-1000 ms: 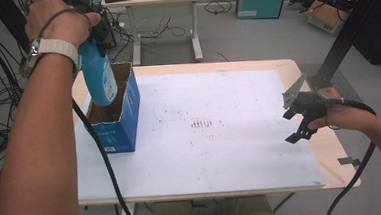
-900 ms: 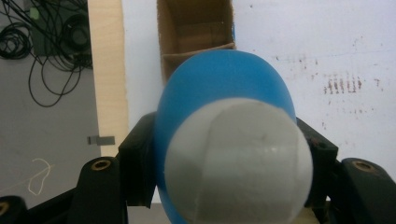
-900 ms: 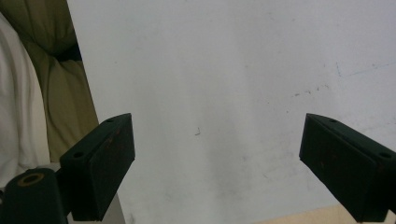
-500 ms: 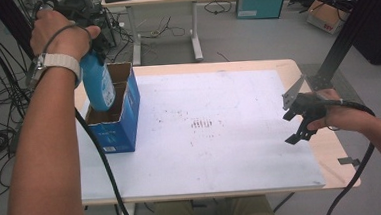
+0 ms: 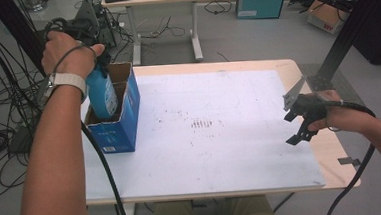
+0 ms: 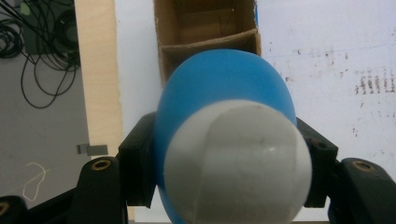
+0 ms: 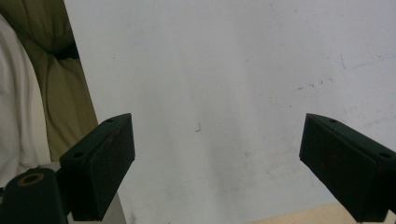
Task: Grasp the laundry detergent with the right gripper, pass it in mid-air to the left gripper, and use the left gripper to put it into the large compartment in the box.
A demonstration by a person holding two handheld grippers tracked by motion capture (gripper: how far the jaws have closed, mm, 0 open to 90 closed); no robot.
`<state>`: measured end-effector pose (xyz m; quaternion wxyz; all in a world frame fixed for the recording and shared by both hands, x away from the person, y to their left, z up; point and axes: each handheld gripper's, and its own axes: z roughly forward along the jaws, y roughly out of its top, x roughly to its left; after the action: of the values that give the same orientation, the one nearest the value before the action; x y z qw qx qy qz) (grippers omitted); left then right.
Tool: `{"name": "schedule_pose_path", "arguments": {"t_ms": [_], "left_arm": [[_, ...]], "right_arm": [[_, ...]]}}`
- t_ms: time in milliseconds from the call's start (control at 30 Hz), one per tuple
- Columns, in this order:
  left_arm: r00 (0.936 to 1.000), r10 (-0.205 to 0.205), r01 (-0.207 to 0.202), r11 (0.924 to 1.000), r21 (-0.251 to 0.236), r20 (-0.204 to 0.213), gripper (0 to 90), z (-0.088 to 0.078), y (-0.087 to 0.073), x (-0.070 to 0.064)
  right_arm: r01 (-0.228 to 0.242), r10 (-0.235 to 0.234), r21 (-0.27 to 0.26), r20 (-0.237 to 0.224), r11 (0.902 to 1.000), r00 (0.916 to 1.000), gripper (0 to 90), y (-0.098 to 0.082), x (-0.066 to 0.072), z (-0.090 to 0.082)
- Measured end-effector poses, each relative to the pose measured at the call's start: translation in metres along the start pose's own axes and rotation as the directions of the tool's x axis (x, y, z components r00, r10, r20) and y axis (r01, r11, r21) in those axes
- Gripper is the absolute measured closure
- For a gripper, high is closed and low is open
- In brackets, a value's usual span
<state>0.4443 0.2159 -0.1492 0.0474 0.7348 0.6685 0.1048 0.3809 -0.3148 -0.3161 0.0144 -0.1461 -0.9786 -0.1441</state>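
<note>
Left gripper [image 5: 98, 63] is clamped on a blue bottle [image 5: 102, 95] near its white cap [image 6: 238, 161], jaws pressing both sides of the body just below the cap; a grip this high leaves the lower body free to go down into the box without the jaws meeting the cardboard. The bottle hangs upright, base downward, its lower part already inside the open-topped blue cardboard box [image 5: 129, 116] at the table's left edge. Left gripper view looks straight down past the cap into the brown interior, where a cardboard divider [image 6: 205, 42] crosses; the bottle appears lined up with the nearer compartment, though I cannot tell whether its base touches bottom. Right gripper [image 5: 300, 126] hangs over the white table top [image 5: 231, 150] on the far right, jaws wide apart with nothing between them, well apart from the box, likely parked clear of the work.
</note>
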Motion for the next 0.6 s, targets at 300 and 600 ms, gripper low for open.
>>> {"name": "schedule_pose_path", "arguments": {"t_ms": [300, 600], "left_arm": [[1.0, 0.005, -0.005, 1.0, 0.007, -0.002, 37.6, 0.022, -0.003, 0.0], [0.9999, 0.01, -0.01, 0.9999, 0.013, -0.01, 37.6, 0.037, -0.004, 0.002]], "right_arm": [[-0.004, 0.004, 0.002, -0.004, 1.0, 1.0, 10.5, -0.001, 0.0, 0.002], [-0.011, 0.011, 0.009, -0.01, 0.9999, 0.9999, 10.5, -0.003, -0.002, 0.005]]}}
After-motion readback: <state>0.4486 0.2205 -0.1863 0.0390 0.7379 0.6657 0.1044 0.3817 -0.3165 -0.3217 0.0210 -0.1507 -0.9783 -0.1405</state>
